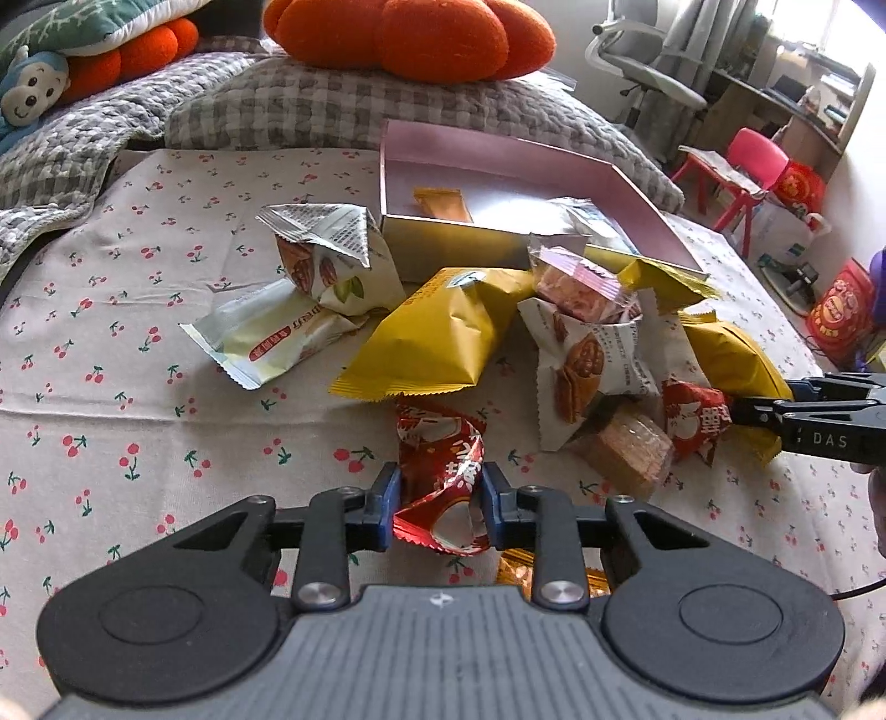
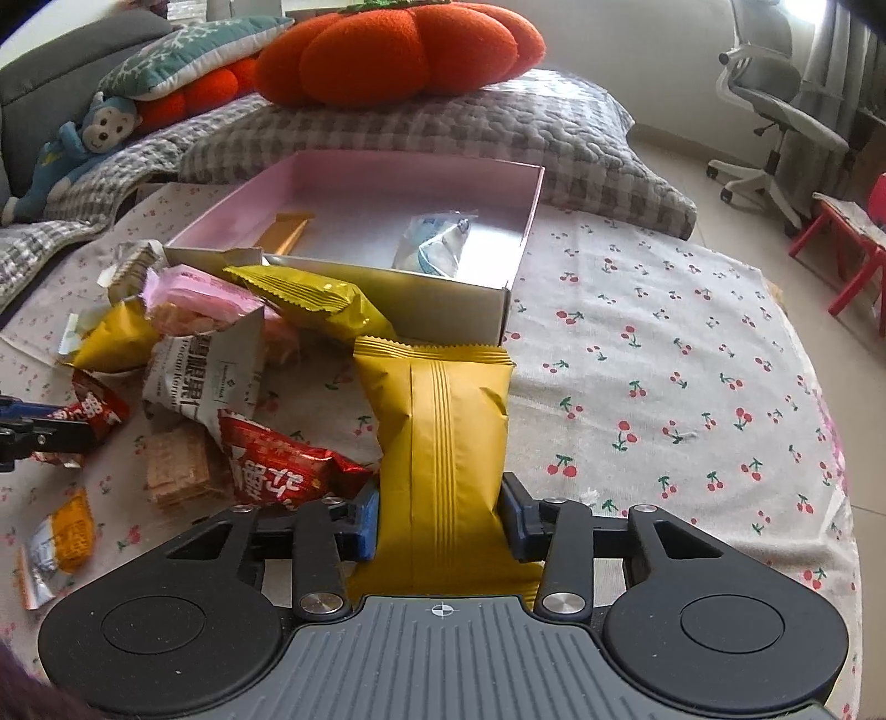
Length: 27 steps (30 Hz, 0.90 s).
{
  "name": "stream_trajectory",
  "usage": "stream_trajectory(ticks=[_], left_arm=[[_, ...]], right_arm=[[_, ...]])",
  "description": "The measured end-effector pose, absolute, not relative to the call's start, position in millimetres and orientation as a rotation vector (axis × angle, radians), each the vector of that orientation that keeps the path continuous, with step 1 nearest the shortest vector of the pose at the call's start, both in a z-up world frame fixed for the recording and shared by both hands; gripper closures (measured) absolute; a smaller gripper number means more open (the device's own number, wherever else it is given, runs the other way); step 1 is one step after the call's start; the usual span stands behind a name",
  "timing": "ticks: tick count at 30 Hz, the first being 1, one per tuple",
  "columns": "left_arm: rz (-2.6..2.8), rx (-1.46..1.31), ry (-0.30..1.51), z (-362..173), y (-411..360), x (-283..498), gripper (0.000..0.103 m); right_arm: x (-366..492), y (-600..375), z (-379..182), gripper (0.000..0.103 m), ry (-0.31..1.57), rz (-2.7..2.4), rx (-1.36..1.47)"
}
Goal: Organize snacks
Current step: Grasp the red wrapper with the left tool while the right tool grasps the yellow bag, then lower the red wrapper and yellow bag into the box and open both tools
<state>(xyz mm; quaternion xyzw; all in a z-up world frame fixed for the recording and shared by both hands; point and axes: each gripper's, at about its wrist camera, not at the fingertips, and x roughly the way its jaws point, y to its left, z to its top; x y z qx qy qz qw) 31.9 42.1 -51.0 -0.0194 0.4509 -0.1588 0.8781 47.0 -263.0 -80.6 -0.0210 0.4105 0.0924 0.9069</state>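
Cherry-print cloth (image 2: 664, 360) covers the whole work surface, grey checked quilt (image 2: 443, 127) at the far edge with an orange pumpkin cushion (image 2: 398, 50) on top. Pink box (image 2: 520, 221), open, sits far centre on the cloth; inside it lie an orange bar packet (image 2: 285, 232) on the left and a blue-white pouch (image 2: 434, 243) on the right.

Snack heap lies near-left of the box, touching its front wall. Right gripper (image 2: 440, 523) is clamped on a yellow packet (image 2: 443, 432), fingers pressing both long sides, the packet's far sealed end reaching to just beside the box's near corner. A second yellow packet (image 2: 315, 299) leans on the box front wall. A white nut packet (image 2: 205, 376) lies left of that, a pink-wrapped snack (image 2: 205, 302) resting on it.

Left gripper (image 1: 440, 507) is closed on a crumpled red wrapper (image 1: 443, 482), near side of the heap, wrapper squeezed between the blue pads (image 1: 387, 507). Another red packet (image 2: 282, 471) lies just left of the held yellow one (touching it, as far as visible). Wafer block (image 2: 177, 471) sits left of that red packet. Small orange-silver sachet (image 2: 61, 540) lies apart, near-left on the cloth.
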Motion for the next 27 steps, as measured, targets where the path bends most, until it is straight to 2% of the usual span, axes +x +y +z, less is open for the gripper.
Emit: stream_trajectory(ticks=[27], left_arm=[[-0.469,-0.046,0.949,-29.3,15.8,13.4,0.077]], right_arm=[[25.8,-265.1,-43.6,0.063,0.860,0.172,0.017]])
